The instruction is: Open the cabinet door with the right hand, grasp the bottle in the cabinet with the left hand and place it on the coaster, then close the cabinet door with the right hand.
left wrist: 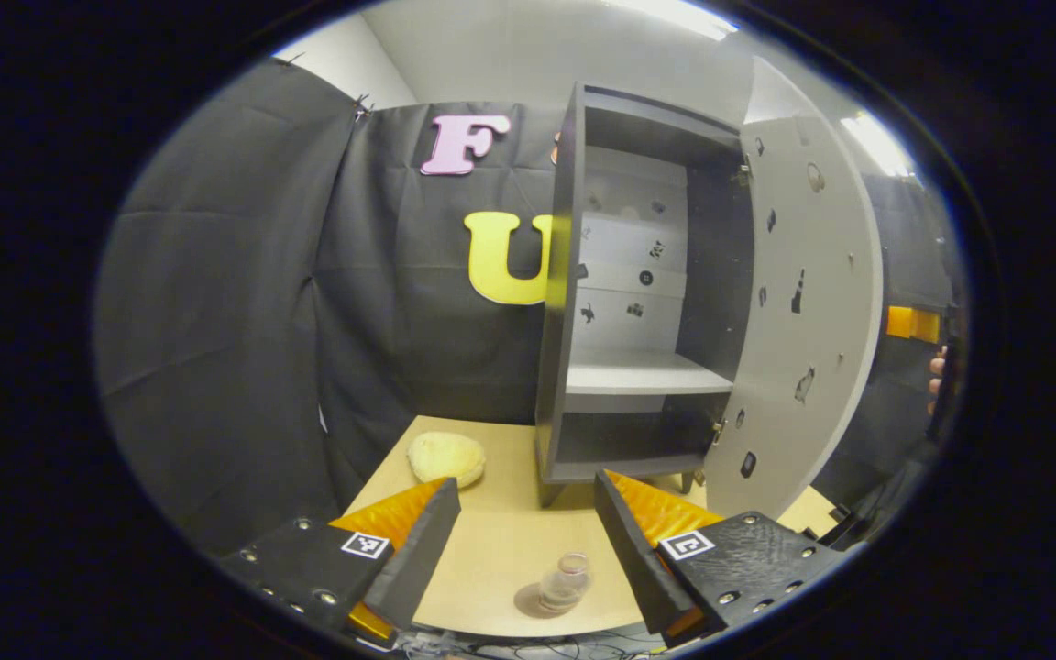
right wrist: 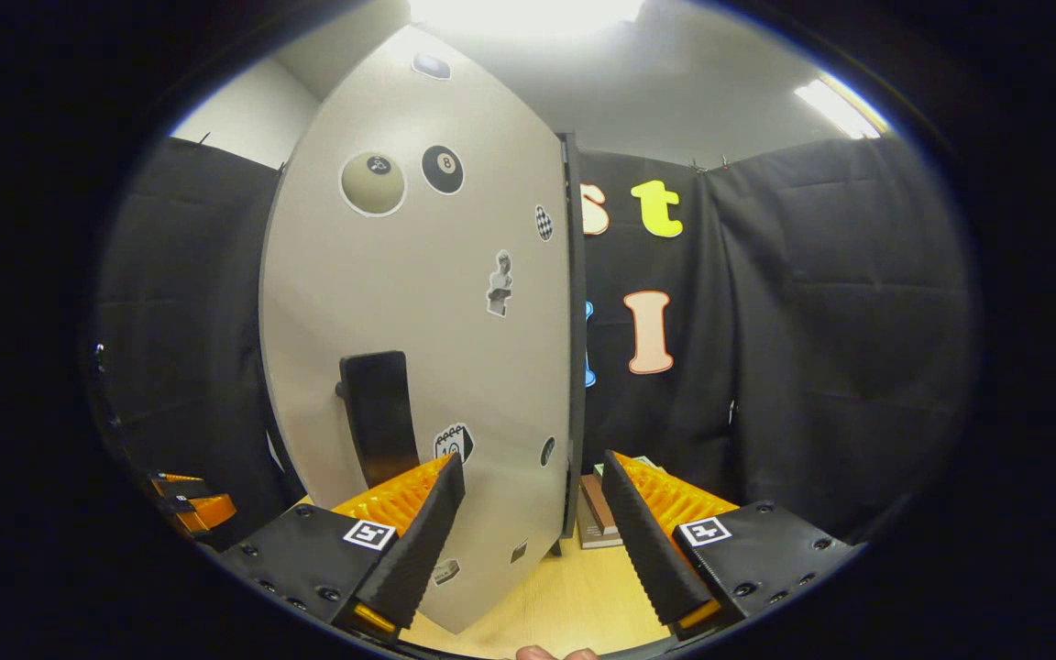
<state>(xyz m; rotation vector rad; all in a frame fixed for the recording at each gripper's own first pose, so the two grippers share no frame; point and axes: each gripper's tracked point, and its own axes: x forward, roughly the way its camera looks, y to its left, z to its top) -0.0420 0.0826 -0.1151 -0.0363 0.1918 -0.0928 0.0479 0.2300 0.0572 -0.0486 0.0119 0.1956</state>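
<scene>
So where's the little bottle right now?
In the left gripper view the bottle stands on a round coaster on the wooden table, in front of the open cabinet and between the left gripper fingers.

bright ceiling lights (right wrist: 528,11) | overhead glare | fisheye-bent edges | sharp focus

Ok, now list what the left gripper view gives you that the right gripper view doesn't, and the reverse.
Left gripper view: the open cabinet with its shelf, the bottle standing on the coaster, and a pale round lump.
Right gripper view: the outer face of the cabinet door with its black handle, and stacked books beyond it.
Shared: the cabinet door, the wooden table, and open tongs at the bottom, the left tongs or the right tongs.
</scene>
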